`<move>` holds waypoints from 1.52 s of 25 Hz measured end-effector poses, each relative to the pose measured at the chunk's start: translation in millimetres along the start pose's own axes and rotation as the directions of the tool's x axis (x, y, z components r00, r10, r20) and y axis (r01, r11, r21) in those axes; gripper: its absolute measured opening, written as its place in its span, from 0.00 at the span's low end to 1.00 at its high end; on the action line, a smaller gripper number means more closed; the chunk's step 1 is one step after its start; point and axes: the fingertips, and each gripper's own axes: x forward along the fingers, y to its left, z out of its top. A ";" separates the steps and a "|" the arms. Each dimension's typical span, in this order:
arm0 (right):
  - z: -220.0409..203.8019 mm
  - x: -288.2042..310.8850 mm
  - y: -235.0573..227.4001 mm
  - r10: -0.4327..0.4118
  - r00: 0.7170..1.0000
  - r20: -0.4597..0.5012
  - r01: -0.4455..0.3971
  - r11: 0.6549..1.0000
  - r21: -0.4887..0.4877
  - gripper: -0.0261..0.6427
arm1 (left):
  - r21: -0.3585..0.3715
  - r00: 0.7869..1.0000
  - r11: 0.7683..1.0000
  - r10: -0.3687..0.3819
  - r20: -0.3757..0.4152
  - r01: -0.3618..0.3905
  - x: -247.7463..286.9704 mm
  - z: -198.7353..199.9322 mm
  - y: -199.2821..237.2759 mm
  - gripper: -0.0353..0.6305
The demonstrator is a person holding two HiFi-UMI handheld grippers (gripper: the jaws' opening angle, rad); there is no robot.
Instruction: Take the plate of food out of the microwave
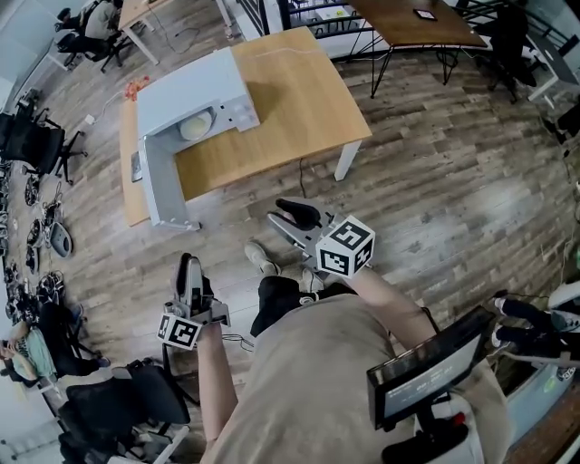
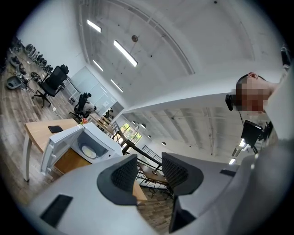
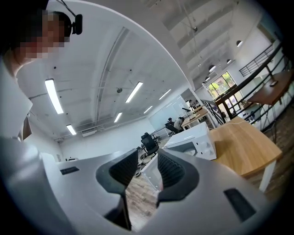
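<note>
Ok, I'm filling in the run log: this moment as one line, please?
stage: not yet reaching | microwave door open, plate of food inside | left gripper open, empty | right gripper open, empty

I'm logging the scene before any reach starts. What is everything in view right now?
microwave: one, white, door open, on the light table
plate: one, pale, inside the microwave
light table: one, light wood, ahead of the person
flat device: one, dark, on the light table's left edge
far table: one, dark brown, top right
office chairs: several, black, along the left
left hand-held gripper: one, grey, jaws apart, empty
right hand-held gripper: one, grey, jaws apart, empty
</note>
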 end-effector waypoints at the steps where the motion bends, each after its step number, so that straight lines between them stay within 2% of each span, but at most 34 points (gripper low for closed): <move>1: -1.6 5.3 -3.0 -0.006 1.000 -0.002 0.006 1.000 0.013 0.22 | -0.006 1.000 1.000 0.002 -0.005 -0.002 2.3 -0.3 6.4 0.31; 9: -0.2 50.3 -24.0 -0.058 0.998 -0.022 0.059 0.997 0.051 0.22 | -0.060 0.999 0.998 -0.019 -0.043 0.017 44.2 11.4 55.4 0.31; 16: 11.1 108.7 -57.4 -0.116 0.992 -0.046 0.119 0.990 0.078 0.22 | -0.066 0.993 0.996 -0.066 -0.097 0.059 105.9 35.9 94.7 0.30; 17: 12.8 119.6 -61.6 -0.122 0.991 -0.050 0.126 0.988 0.085 0.22 | -0.067 0.992 0.996 -0.070 -0.101 0.064 113.0 40.7 101.5 0.29; 21: 19.4 168.9 -75.8 -0.136 0.988 -0.067 0.142 0.985 0.093 0.22 | -0.069 0.993 0.996 -0.070 -0.095 0.063 135.7 63.8 136.1 0.09; 23: 23.8 192.6 -81.9 -0.150 0.986 -0.076 0.157 0.983 0.095 0.22 | -0.077 0.993 0.995 -0.070 -0.095 0.063 144.4 74.2 153.3 0.06; 30: 24.6 250.1 -108.9 -0.226 0.968 -0.109 0.237 0.966 0.107 0.22 | -0.090 0.991 0.994 -0.068 -0.118 0.058 164.8 98.9 197.7 0.06; 38: 17.3 306.1 -119.5 -0.230 0.964 -0.134 0.246 0.962 0.118 0.22 | -0.128 0.990 0.991 -0.059 -0.124 0.043 173.1 110.3 242.2 0.06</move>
